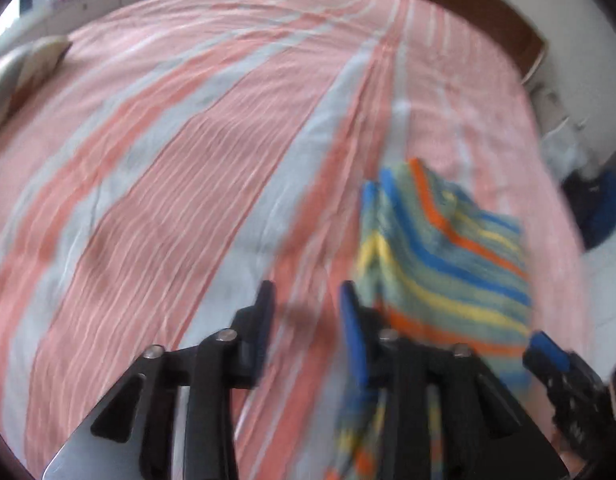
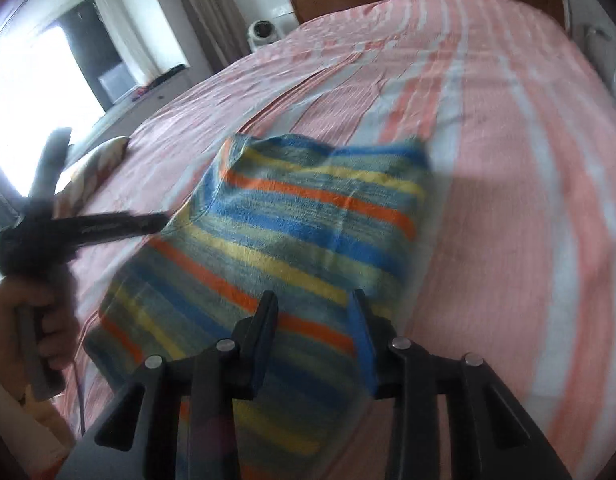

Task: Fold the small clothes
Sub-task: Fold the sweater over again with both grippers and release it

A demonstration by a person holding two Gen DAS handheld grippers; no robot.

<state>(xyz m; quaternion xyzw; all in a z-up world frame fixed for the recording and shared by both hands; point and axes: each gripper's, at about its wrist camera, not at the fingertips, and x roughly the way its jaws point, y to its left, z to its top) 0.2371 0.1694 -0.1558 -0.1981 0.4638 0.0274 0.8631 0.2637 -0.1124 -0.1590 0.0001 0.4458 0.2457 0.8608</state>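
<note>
- The bed is my work surface. Its pink and grey striped sheet fills both views and lies fairly flat, so I judge there is room to lay the fold out on the open sheet in the middle of the left wrist view.
- The striped cloth, banded blue, yellow and orange, fills the centre of the right wrist view and sits at the lower right of the left wrist view. It looks humped and partly doubled over, not spread flat. Before I crease anything, I want its edges lined up stripe on stripe.
- The right gripper stands at the bottom centre of its own view, over the near edge of the cloth. Its jaws are partly apart and the fabric shows between them. Blur hides whether the pads actually pinch it, so I cannot tell if it has a hold. I would confirm the grip before pulling.
- The left gripper is partly open and holds nothing; only bedsheet shows between its fingers. The cloth hangs just beside its right-hand finger. To do this well I would bring it onto the free edge and close on one layer only.
- The hand on the left handle is at the lower left of the right wrist view, clear of the cloth.
</note>
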